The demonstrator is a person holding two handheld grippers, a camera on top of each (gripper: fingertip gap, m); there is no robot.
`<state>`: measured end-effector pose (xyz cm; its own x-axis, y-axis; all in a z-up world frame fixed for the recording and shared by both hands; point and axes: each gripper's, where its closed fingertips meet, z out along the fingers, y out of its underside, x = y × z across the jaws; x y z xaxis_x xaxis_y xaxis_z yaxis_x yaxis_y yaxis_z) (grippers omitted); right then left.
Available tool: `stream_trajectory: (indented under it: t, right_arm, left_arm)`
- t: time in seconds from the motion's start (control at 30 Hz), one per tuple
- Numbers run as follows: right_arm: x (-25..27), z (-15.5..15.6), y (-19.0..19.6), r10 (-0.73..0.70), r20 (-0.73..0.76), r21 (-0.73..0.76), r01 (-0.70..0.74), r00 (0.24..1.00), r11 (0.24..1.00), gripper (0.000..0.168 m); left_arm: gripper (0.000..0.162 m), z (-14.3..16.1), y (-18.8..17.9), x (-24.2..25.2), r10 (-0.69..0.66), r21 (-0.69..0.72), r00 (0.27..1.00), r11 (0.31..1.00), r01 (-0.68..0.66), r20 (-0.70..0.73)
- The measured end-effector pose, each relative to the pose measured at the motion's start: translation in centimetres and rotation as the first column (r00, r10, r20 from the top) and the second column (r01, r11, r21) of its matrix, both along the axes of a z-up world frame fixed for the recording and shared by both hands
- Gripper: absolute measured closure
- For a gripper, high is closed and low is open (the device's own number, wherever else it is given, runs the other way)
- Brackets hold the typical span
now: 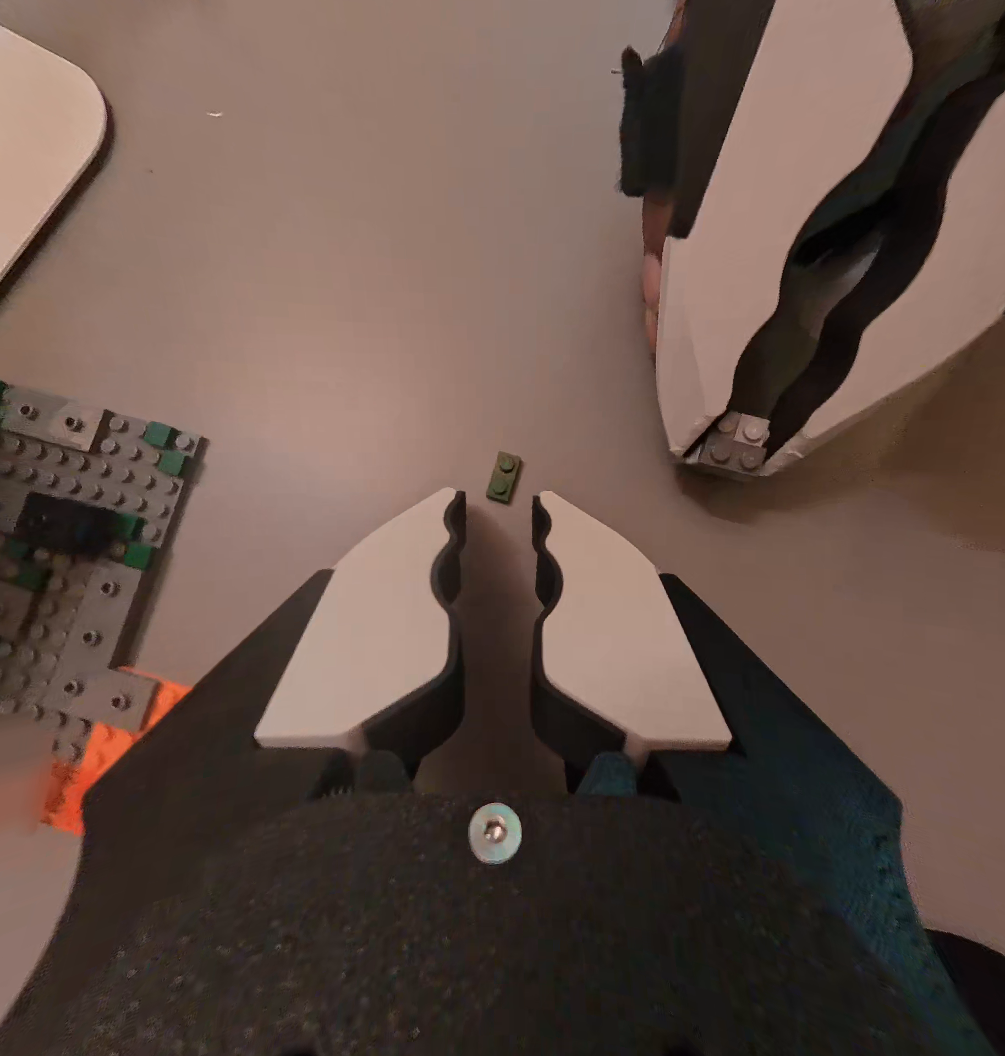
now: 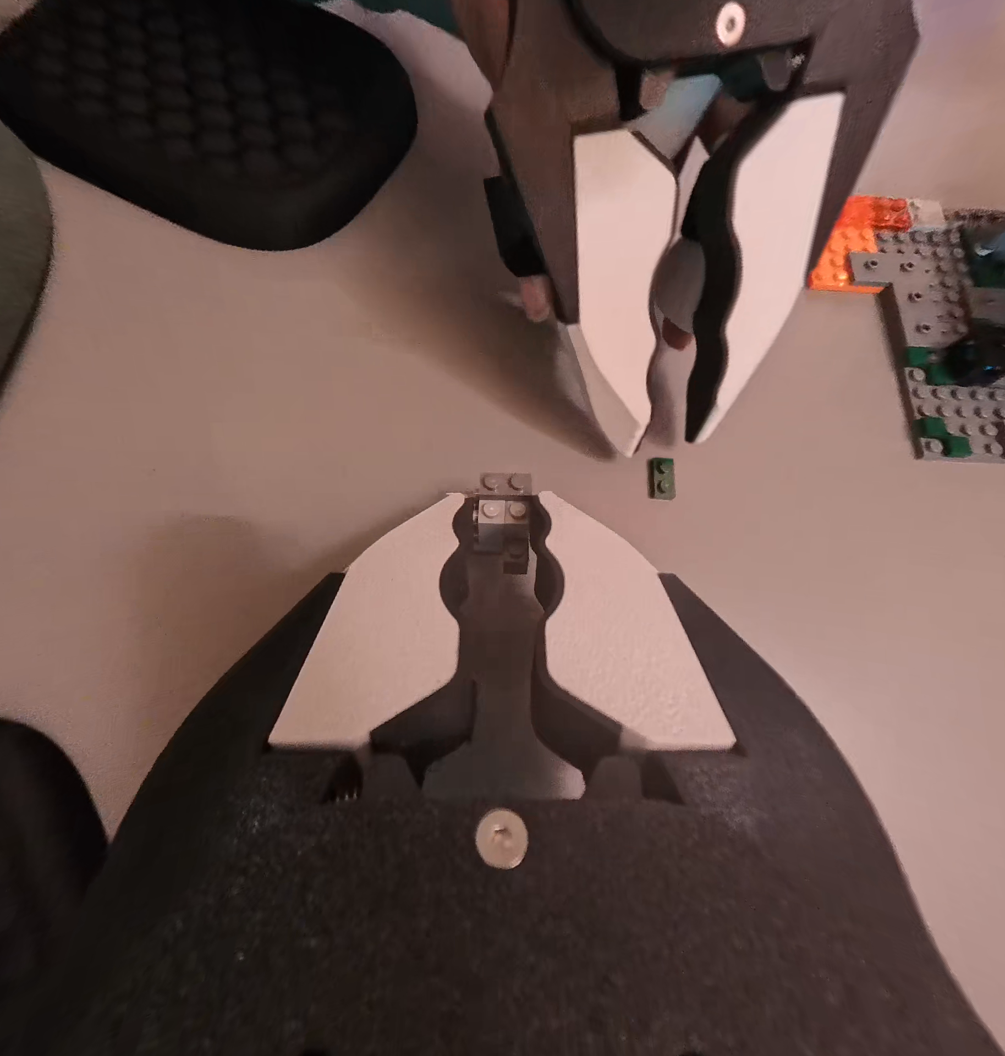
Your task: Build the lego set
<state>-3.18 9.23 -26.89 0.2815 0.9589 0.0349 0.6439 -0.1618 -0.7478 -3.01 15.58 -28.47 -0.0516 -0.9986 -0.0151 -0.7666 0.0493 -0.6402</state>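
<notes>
A small dark green two-stud plate (image 1: 505, 477) lies flat on the table just beyond the tips of my left gripper (image 1: 498, 502), which is open and empty. The plate also shows in the right wrist view (image 2: 660, 478), below the left gripper (image 2: 667, 437). My right gripper (image 2: 501, 498) is shut on a small grey brick assembly (image 2: 503, 503) with studs up; it shows in the left wrist view (image 1: 731, 451) at the right, holding the grey assembly (image 1: 735, 441). The grey baseplate build (image 1: 71, 548) with green and black pieces sits at the left.
An orange piece (image 1: 111, 743) lies under the build's near corner; both show in the right wrist view at the right, the build (image 2: 946, 366) and the orange piece (image 2: 854, 240). A pale board edge (image 1: 25, 160) lies top left. A black textured pad (image 2: 203, 120) lies far left.
</notes>
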Motion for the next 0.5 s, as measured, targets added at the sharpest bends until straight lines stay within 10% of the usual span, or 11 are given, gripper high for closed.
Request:
stream_trajectory:
  t: [0.5]
  right_arm:
    - [0.7, 1.5, 0.6, -0.065, -0.099, 0.03, 0.069, 0.993, 0.997, 0.14]
  left_arm:
    - [0.155, 0.6, -1.3, 1.0, -0.124, 0.031, 0.992, 0.992, 0.124, 0.007]
